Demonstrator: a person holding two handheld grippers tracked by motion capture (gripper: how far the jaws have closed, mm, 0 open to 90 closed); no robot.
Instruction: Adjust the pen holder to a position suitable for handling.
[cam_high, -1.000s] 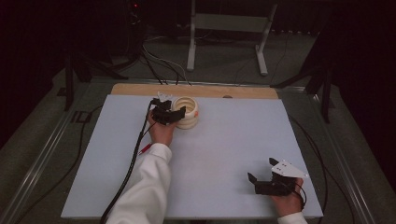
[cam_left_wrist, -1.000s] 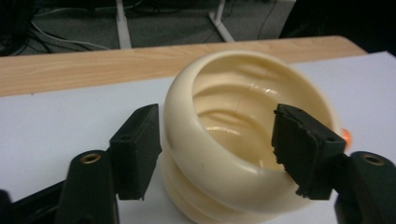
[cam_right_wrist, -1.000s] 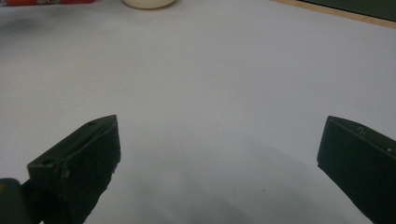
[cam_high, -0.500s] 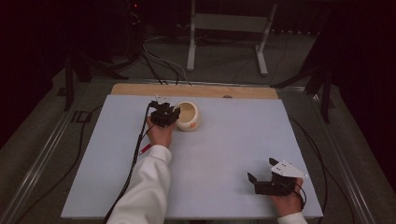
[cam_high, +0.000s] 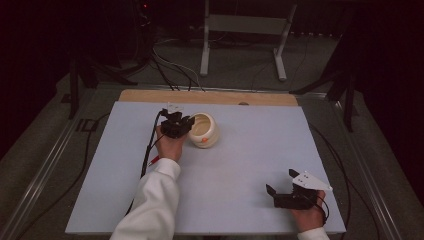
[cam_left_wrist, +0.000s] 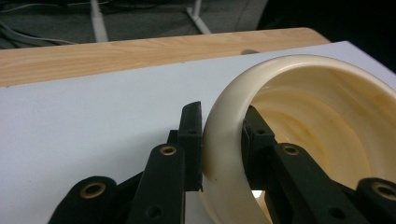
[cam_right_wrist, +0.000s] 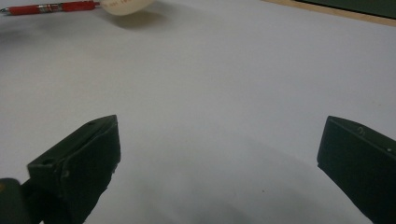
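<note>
the left tool (cam_high: 186, 126) has just closed on the rim of a cream bowl (cam_high: 204, 130), one jaw outside the wall, one inside, at the far side of the bench (cam_high: 240, 165). the right tool (cam_high: 280, 196), jaws wide and empty, rests well apart near the front edge.

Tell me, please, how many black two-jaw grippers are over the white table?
2. The left black two-jaw gripper is at the far left-centre, its jaws just closed on the rim of the cream round ceramic bowl. The right black two-jaw gripper rests open near the front right edge.
</note>
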